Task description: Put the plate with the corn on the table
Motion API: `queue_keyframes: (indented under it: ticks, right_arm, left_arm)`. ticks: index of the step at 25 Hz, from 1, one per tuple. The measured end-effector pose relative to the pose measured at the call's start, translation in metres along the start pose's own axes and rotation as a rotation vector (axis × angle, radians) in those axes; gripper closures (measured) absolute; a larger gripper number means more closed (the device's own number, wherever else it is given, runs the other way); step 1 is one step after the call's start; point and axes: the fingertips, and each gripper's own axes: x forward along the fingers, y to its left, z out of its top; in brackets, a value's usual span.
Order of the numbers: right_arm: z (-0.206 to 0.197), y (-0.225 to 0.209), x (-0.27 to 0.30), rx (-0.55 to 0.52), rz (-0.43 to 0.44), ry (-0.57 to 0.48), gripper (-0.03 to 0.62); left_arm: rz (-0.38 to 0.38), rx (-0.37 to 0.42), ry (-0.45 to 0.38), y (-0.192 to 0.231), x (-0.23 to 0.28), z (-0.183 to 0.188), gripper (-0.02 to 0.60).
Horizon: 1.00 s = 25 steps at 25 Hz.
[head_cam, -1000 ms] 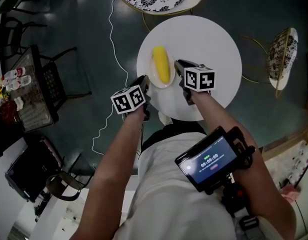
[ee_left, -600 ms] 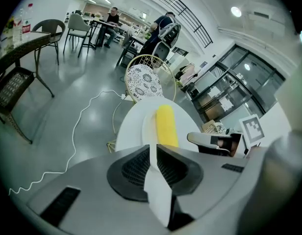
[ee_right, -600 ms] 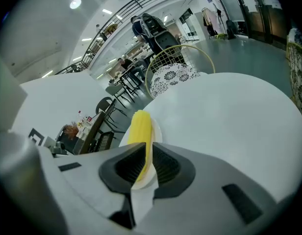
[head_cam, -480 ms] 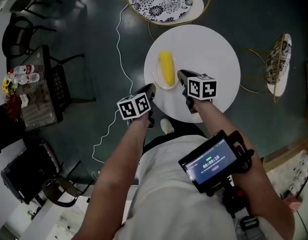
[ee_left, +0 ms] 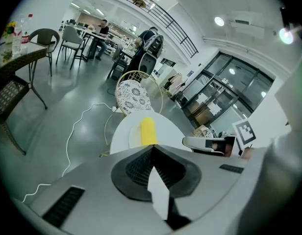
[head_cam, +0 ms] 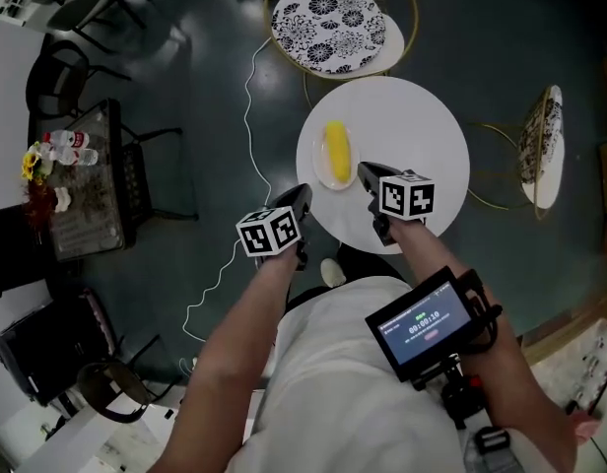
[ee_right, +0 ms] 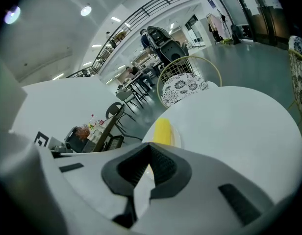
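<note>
A yellow corn cob (head_cam: 336, 152) lies on a small white plate (head_cam: 317, 164) at the left side of the round white table (head_cam: 412, 126). My left gripper (head_cam: 302, 198) hangs off the table's near-left edge, short of the plate, its jaws shut with nothing between them. On the other side my right gripper (head_cam: 367, 173) sits over the table just right of the plate, also shut and empty. In the left gripper view the corn (ee_left: 148, 131) shows beyond the left gripper (ee_left: 152, 147). In the right gripper view the corn (ee_right: 163, 130) lies ahead of the right gripper (ee_right: 151, 146).
A gold-framed chair with a patterned seat (head_cam: 331, 13) stands beyond the table, and another chair (head_cam: 537, 146) is at its right. A white cable (head_cam: 246, 97) snakes over the dark floor. A dark side table (head_cam: 82, 200) with bottles is at the left.
Both grippers have drawn back from the plate's edges toward me. The plate with the corn stays on the table, and the head view has pulled back.
</note>
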Motion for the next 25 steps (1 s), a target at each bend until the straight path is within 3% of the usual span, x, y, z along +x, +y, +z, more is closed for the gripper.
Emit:
queue_keyframes:
  ticks: [13,25]
  right_arm:
    - [-0.001,0.037,-0.056,-0.027,0.097,-0.073,0.586]
    - [-0.001,0.067,-0.113,-0.038,0.176,-0.176,0.586]
  left_arm:
    - [-0.157,0.072,-0.124,-0.053,-0.046,0.001,0.574]
    - [-0.212,0.173,-0.177,-0.090,-0.088,-0.008,0.574]
